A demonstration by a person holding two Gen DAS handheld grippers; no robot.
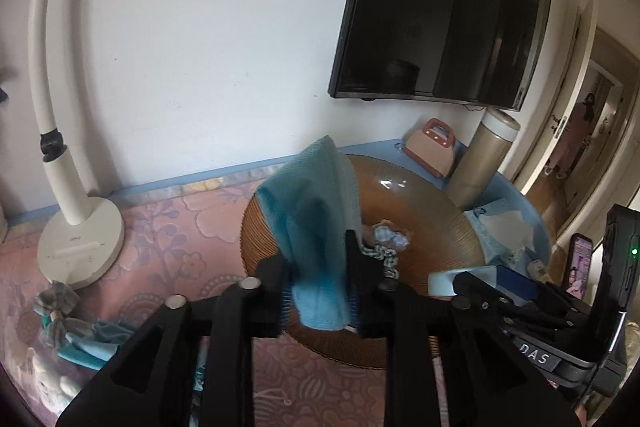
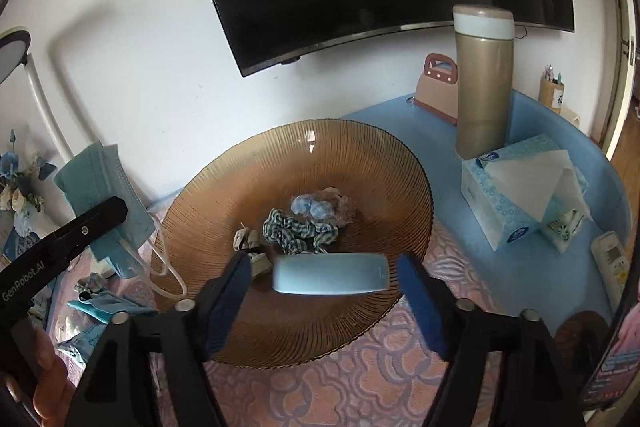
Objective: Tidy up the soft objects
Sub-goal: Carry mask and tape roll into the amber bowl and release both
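Note:
My left gripper (image 1: 316,267) is shut on a folded blue face mask (image 1: 316,211) and holds it up above the left rim of a ribbed amber glass bowl (image 1: 436,215). The mask also shows in the right wrist view (image 2: 104,203), left of the bowl (image 2: 360,163), with its white ear loops hanging. In the bowl lie a checked scrunchie (image 2: 300,231), a fluffy blue-and-beige hair tie (image 2: 320,207) and a small grey piece (image 2: 248,239). My right gripper (image 2: 324,279) is open over the bowl's near side. A pale blue oblong object (image 2: 332,273) shows between its fingers, untouched.
A white desk lamp (image 1: 76,239) stands at the left. More soft items (image 1: 80,335) lie on the pink mat. A gold thermos (image 2: 484,83), tissue box (image 2: 516,191), pink holder (image 2: 438,87) and remote (image 2: 612,259) sit on the blue tray at the right. A TV hangs above.

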